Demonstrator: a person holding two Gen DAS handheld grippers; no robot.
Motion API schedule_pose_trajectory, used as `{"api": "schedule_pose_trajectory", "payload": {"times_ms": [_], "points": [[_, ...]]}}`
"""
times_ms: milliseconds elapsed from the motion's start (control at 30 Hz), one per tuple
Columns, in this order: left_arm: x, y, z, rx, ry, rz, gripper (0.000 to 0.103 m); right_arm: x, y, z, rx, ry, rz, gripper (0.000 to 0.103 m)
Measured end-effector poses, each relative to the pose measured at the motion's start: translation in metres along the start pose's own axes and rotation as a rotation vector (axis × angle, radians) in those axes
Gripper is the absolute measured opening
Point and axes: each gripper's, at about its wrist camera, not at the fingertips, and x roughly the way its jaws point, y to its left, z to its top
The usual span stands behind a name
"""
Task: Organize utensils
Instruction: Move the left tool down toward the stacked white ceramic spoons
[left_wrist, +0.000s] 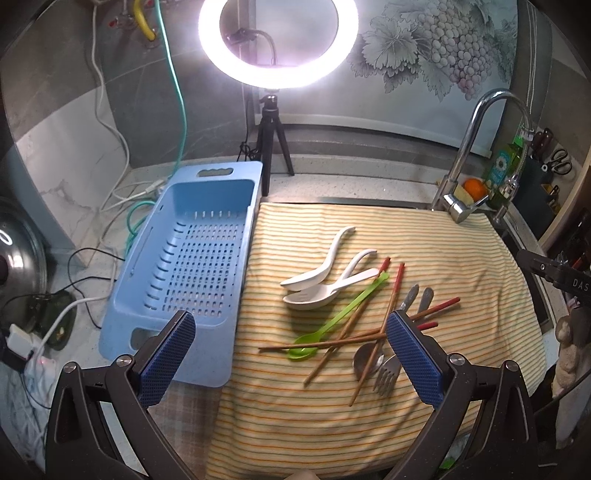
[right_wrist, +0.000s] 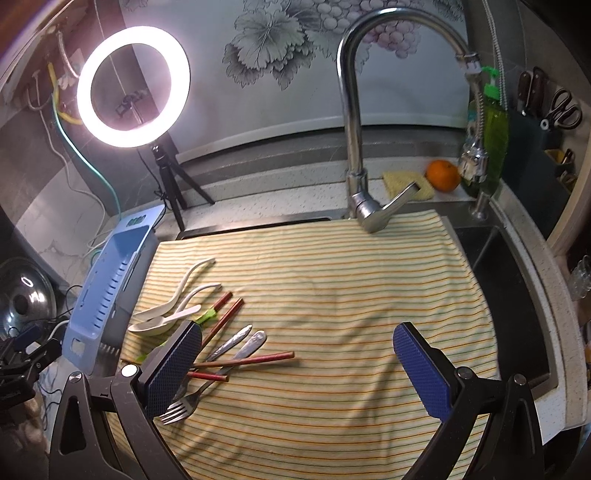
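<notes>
Blue basket (left_wrist: 192, 258) sat empty just left of the striped cloth (left_wrist: 443, 251), probably the sorting target. Utensils lay heaped on the cloth: chopsticks (left_wrist: 373, 314) crossed, mostly angled far-right; fork (left_wrist: 388, 373) tines toward camera. Left gripper (left_wrist: 291, 354) and right gripper (right_wrist: 299, 369) hovered, jaws spread, holding nothing.

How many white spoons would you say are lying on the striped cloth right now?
2. Both lie side by side at the cloth's left part near the blue basket: the farther white spoon and the nearer white spoon, touching each other.
</notes>
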Motion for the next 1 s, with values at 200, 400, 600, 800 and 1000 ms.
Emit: {"api": "schedule_pose_trajectory", "payload": {"times_ms": [200,400,600,800,1000], "points": [[0.011,0.011,0.004,0.016,0.019,-0.016,0.101,0.016,0.011,0.004,0.018,0.050,0.076,0.102],[0.028,0.020,0.010,0.007,0.049,-0.071,0.094,0.034,0.029,0.017,0.038,0.095,0.166,0.101],[0.042,0.022,0.014,-0.030,0.077,-0.197,0.093,0.059,0.053,0.034,0.085,0.150,0.259,0.092],[0.068,0.016,0.021,-0.065,0.126,-0.267,0.088,0.097,0.071,0.050,0.095,0.230,0.287,0.079],[0.091,0.014,0.021,-0.141,0.165,-0.266,0.083,0.141,0.082,0.063,0.085,0.334,0.349,0.069]]}}
